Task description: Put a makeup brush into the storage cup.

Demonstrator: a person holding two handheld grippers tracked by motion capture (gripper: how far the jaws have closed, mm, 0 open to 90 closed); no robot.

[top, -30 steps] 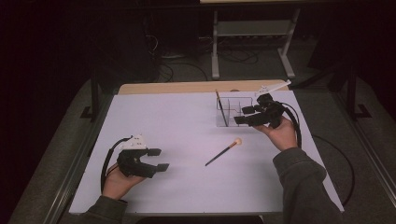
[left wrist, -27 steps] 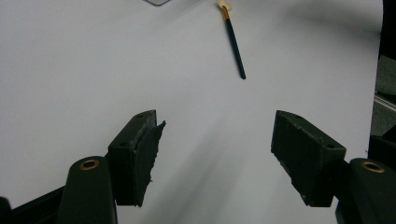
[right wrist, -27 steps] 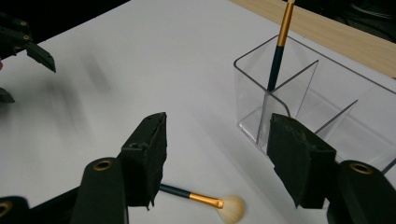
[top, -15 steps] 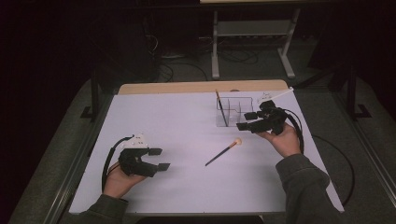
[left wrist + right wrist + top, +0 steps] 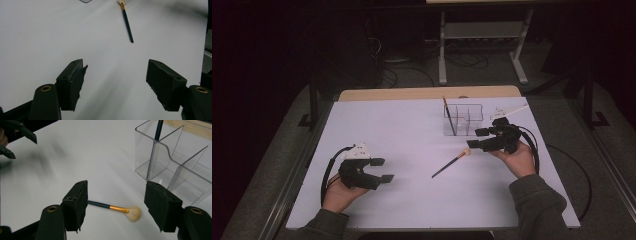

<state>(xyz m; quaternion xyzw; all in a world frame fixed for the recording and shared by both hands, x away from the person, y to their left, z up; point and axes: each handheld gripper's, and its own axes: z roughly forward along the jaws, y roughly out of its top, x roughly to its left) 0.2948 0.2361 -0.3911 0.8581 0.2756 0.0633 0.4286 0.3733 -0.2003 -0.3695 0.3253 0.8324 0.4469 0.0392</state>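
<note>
Brush on table: we note a makeup brush (image 5: 451, 164) lying flat on the white table (image 5: 387, 125), dark handle toward the person, pale bristle head (image 5: 133, 213) toward the organiser. We judge it the next item to be stowed.
Brush position: between the two hands, much nearer the right one, just in front of the organiser and apart from it.
Right gripper: right gripper (image 5: 115, 202) is poised over the brush with jaws spread, one on each side of the gold ferrule; the pads touch nothing. The jaws have just been opening, with the brush between them but not gripped. We read the straddle near the head as the set-up for a pickup.
Organiser: clear acrylic organiser (image 5: 463, 119) with divided compartments, upright at the far right of the table.
Stowed brush: a second brush (image 5: 448, 114) stands leaning in the organiser's left compartment, handle up. We take this as the pattern for the loose one.
Left gripper: left gripper (image 5: 379, 170) sits low at the near left, jaws wide and empty, well apart from the brush. We judge it parked clear of the right hand's work.
</note>
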